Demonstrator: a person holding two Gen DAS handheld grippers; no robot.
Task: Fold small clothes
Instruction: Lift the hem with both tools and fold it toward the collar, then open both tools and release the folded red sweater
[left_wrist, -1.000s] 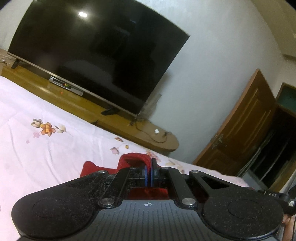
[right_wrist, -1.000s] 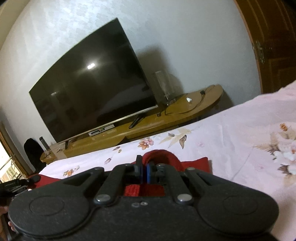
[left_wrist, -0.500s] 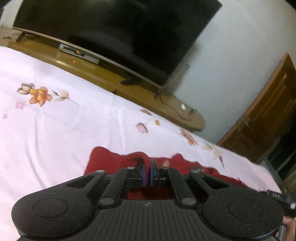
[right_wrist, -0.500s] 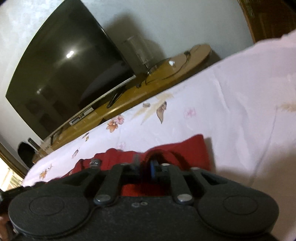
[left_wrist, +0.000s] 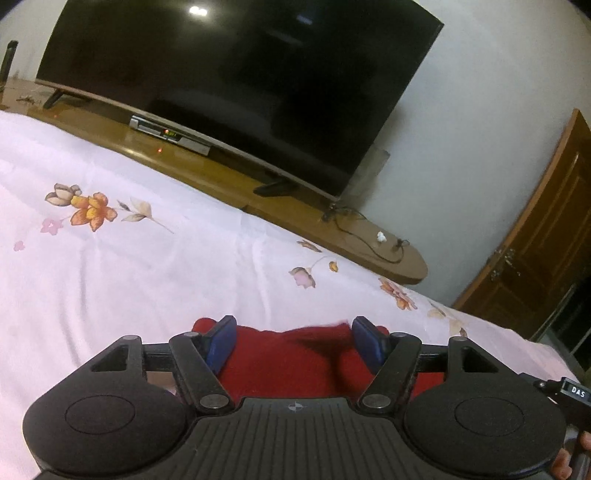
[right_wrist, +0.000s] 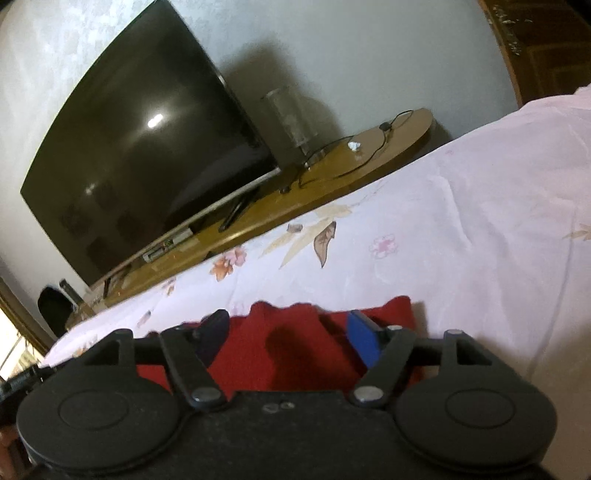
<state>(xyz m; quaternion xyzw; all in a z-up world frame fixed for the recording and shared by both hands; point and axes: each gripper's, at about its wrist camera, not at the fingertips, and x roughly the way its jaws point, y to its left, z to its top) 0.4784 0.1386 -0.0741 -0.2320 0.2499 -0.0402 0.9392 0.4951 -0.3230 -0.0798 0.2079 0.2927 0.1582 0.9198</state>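
Bedroom: we see a pink floral bedsheet (left_wrist: 155, 280) filling the middle of both views, with a dark television (left_wrist: 236, 85) on a wooden stand (left_wrist: 229, 181) across the upper frame. The red garment (left_wrist: 280, 358) lies flat on the sheet at lower centre, directly under both tools. Left gripper (left_wrist: 293, 341): jaws opening, cloth between the blue pads but not pinched. Right gripper (right_wrist: 288, 334): likewise opening over the garment's right-hand edge. We judge the garment's long axis runs left–right across both frames, each hand nearest its own end.
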